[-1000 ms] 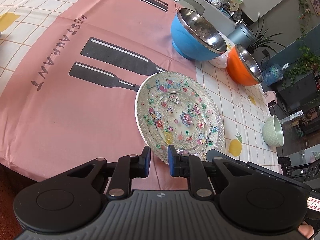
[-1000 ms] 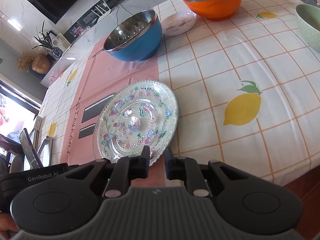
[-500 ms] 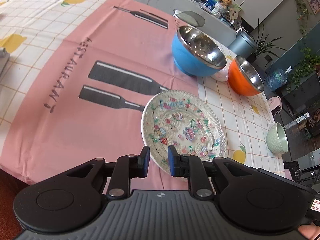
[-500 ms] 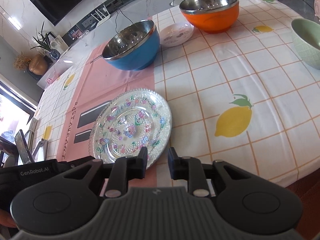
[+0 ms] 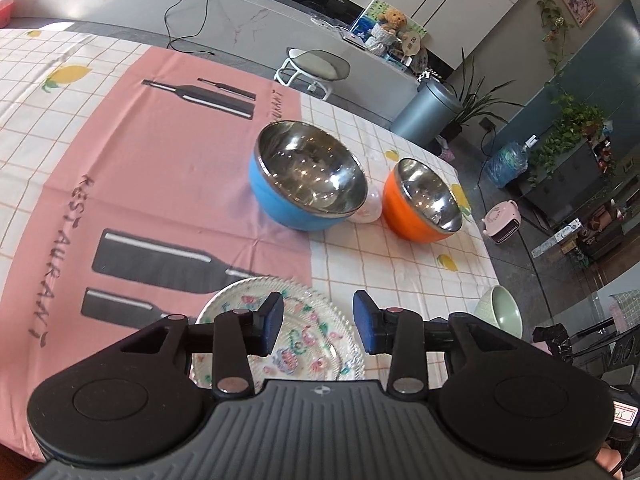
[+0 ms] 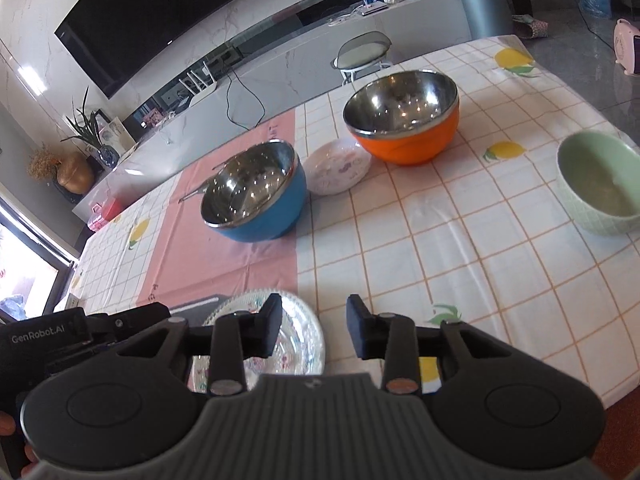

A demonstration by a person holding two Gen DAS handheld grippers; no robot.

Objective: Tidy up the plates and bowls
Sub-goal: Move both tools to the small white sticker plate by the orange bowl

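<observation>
both my views are bright with daylight. glare spots sparkle inside the blue bowl (image 5: 308, 176) and the orange bowl (image 6: 402, 116), and sheen streaks cross the surface (image 6: 460, 248) in the right view. a window at that view's left edge is blown out white. soft shadows sit under the bowls. the fisheye bends the room's lines at the edges. the patterned glass plate (image 5: 312, 344) looks slightly smeared; the hand-held gripper bodies read dark.

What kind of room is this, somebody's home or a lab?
Most likely a home living and dining room: a big wall television, a dining table under a lemon-print tablecloth with bowls on it, and houseplants beside a cabinet.
</observation>
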